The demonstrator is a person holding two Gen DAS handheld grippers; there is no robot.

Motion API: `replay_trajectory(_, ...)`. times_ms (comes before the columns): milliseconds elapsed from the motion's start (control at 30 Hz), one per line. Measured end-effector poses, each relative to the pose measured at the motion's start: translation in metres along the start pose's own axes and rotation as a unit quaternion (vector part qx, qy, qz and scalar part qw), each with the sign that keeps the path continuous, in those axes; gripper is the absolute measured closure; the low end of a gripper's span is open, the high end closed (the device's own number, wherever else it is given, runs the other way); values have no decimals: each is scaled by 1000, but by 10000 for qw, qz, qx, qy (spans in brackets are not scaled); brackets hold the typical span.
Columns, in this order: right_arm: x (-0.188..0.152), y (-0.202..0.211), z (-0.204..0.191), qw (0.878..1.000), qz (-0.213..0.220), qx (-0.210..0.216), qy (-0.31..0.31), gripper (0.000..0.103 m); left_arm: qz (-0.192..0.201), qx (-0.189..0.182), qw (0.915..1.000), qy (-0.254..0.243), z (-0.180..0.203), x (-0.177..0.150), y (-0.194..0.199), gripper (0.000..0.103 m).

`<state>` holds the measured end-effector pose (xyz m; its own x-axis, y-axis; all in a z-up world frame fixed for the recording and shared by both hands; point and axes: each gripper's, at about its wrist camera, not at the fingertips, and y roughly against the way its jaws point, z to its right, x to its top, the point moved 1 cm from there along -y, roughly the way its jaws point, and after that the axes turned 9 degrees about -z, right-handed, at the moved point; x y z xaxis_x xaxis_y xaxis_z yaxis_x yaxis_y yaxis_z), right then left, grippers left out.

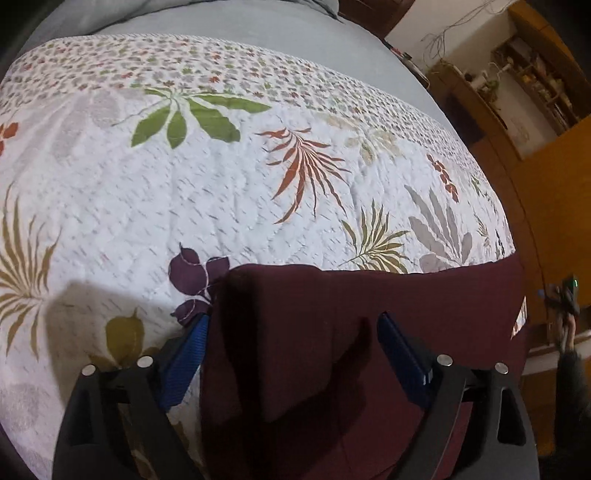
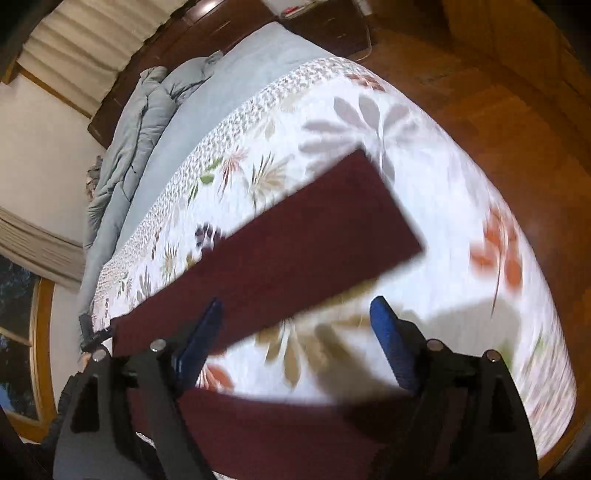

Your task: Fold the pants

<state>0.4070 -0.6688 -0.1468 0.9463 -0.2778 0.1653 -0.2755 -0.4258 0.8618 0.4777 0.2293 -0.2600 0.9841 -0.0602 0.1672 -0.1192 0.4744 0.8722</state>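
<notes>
Left wrist view: floral quilt (image 1: 221,206) covering bed, wood floor (image 2: 498,92) beyond. Maroon pants (image 1: 332,332) lying near edge. Left gripper (image 1: 293,328) and right gripper (image 2: 295,314) both gaping, holding nothing.

A: We have two fisheye views, one mounted behind each gripper's fingers. Where does the left one look?

B: It sits low and close over the floral quilt (image 1: 184,192), facing across the bed toward the grey sheet (image 1: 240,22) and, at right, the wooden shelves (image 1: 532,77). The maroon pants (image 1: 332,332) fill its near field.

A: And the right one?

B: We see it placed higher, tilted down along the bed's length toward the rumpled grey duvet (image 2: 136,122) and the window (image 2: 18,332) at far left, with wooden floor (image 2: 498,110) at right.

A: Shared ground?

B: We find both views covering the same quilt (image 2: 443,184), sheet and pants (image 2: 280,251), and each catches the opposite gripper at its edge.
</notes>
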Motion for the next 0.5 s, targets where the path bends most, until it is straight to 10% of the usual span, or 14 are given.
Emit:
replay_trajectory(200, 77, -43, 32, 9988, -437, -174, 119, 19, 4, -44, 9998, 201, -17, -3, 6, 55)
replay_trajectory(500, 112, -88, 44, 9951, -708, 143, 681, 18, 94, -161, 9983, 549, -20, -4, 3, 53)
